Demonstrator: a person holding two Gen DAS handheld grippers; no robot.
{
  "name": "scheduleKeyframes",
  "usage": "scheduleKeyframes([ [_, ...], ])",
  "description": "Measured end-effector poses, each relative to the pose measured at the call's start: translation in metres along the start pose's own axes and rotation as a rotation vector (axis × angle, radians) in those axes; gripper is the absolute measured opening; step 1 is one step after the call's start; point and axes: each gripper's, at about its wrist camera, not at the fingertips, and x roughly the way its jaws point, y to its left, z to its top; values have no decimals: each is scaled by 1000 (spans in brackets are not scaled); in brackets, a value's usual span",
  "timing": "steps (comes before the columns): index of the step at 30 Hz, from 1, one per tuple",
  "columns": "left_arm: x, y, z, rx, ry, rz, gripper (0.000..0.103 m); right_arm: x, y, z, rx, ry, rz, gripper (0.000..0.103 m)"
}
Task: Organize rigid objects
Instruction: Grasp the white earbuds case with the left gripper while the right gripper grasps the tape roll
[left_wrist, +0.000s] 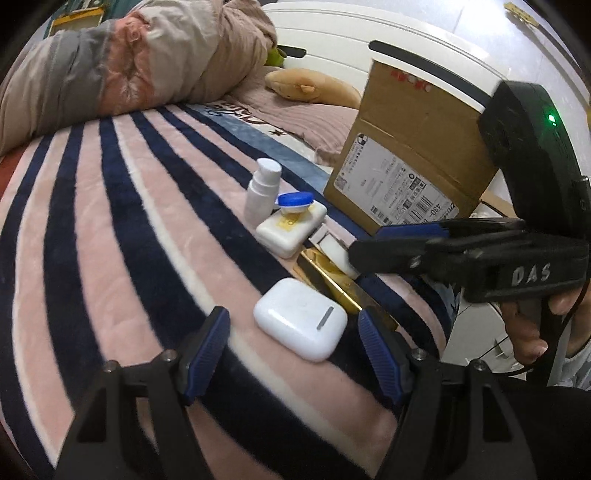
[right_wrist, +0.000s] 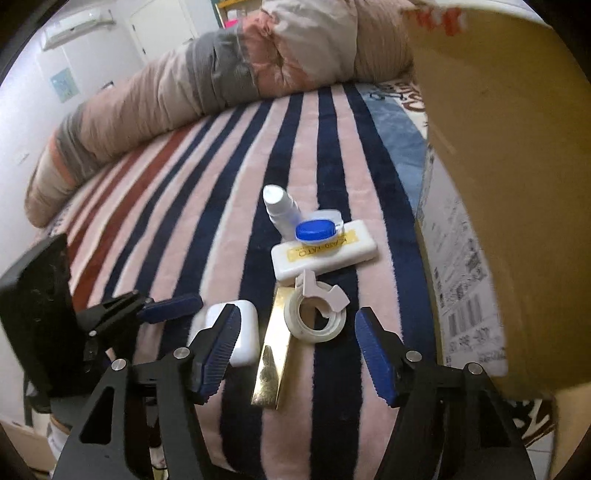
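Small objects lie in a row on the striped bed blanket. A white earbud case sits between the open fingers of my left gripper; it also shows in the right wrist view. Beyond it lie a gold bar, a white tape dispenser, a white flat box with a yellow label, a blue-lidded lens case and a white bottle. My right gripper is open, its fingers either side of the gold bar and the tape dispenser. It reaches in from the right in the left wrist view.
A cardboard box with shipping labels stands at the right edge of the bed, close to my right gripper. A rolled quilt lies along the far side. A plush toy rests by the white headboard.
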Motion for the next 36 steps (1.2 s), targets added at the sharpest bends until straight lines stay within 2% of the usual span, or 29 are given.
scheduleKeyframes([
  [5, 8, -4, 2, 25, 8, 25, 69, 13, -10, 3, 31, 44, -42, 61],
  [8, 10, -5, 1, 32, 7, 36, 68, 23, -14, 4, 62, 74, -15, 61],
  [11, 11, -5, 0, 40, 8, 47, 54, 23, -17, 6, 68, 63, -9, 61],
  [13, 11, -5, 0, 40, 3, 45, 54, 22, -17, 7, 68, 54, -13, 60],
  [14, 11, -6, -1, 44, 2, 50, 54, 22, -17, 7, 66, 52, -7, 58],
  [16, 10, -7, -1, 46, 0, 56, 54, 21, -15, 8, 61, 51, 24, 38],
  [22, 1, -1, -3, 18, -9, 72, 54, 18, -7, 13, 31, 24, 33, 38],
  [27, -18, 9, -5, -12, -34, 125, 53, -3, 12, 16, -60, -38, 45, 38],
  [28, -22, 11, -5, -20, -39, 136, 51, -8, 17, 17, -76, -46, 52, 38],
  [29, -28, 13, -5, -29, -48, 152, 28, -13, 23, 19, -93, -56, 67, 38],
  [30, -36, 15, -3, -43, -58, 158, 18, -18, 27, 19, -108, -65, 82, 38],
  [33, -60, 17, 2, -79, -92, 132, 18, -37, 40, 20, -174, -105, 93, 38],
  [36, -62, 8, 5, -49, -64, 180, 19, -57, 48, 20, -235, -152, 79, 38],
])
